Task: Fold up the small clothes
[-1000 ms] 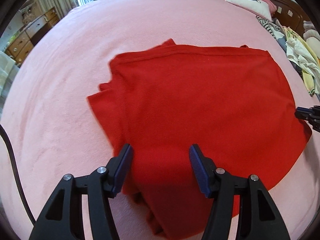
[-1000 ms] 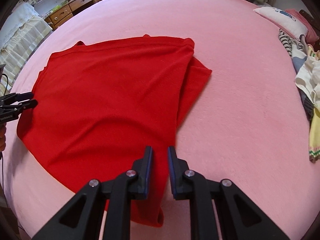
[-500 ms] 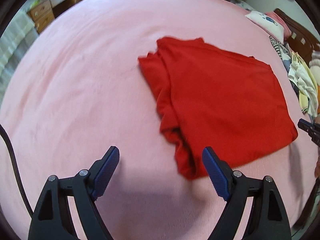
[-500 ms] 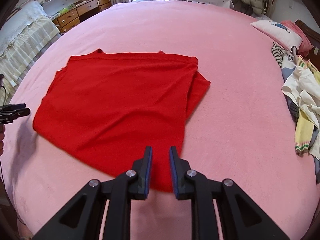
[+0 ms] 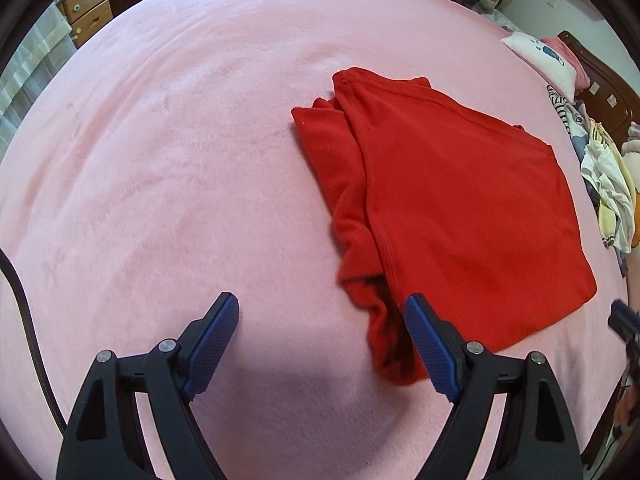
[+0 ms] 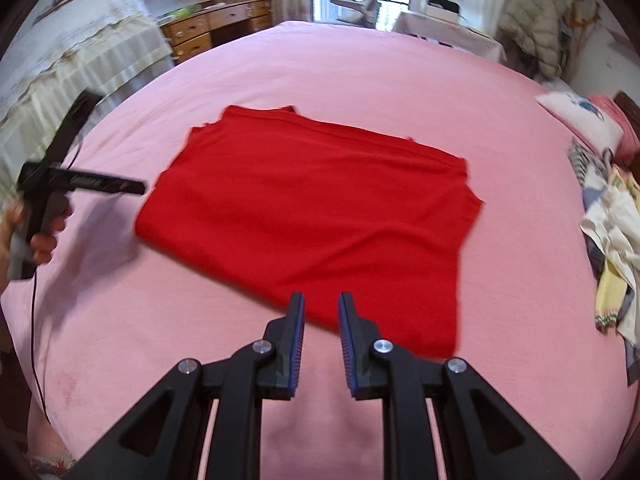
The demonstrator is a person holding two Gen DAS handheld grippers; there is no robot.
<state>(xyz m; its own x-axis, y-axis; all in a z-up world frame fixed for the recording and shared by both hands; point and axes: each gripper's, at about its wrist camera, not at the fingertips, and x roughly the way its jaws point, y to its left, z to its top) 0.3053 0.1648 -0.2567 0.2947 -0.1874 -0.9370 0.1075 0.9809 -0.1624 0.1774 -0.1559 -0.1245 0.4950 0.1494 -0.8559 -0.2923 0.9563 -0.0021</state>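
Observation:
A red garment lies folded flat on the pink bed. In the left wrist view it lies to the right, with a bunched fold along its left edge. My left gripper is open wide and empty, above the bed just left of the garment's near corner; it also shows at the left of the right wrist view. My right gripper is open by a narrow gap and empty, above the garment's near edge. Its tip shows at the right edge of the left wrist view.
A pile of loose clothes lies at the bed's right side, also in the left wrist view. A white pillow sits at the far right. Wooden drawers and a covered bed stand beyond the left edge.
Both grippers have drawn back from the garment and risen. The left gripper has swung left off the cloth and opened wider. The right gripper's jaws have parted slightly.

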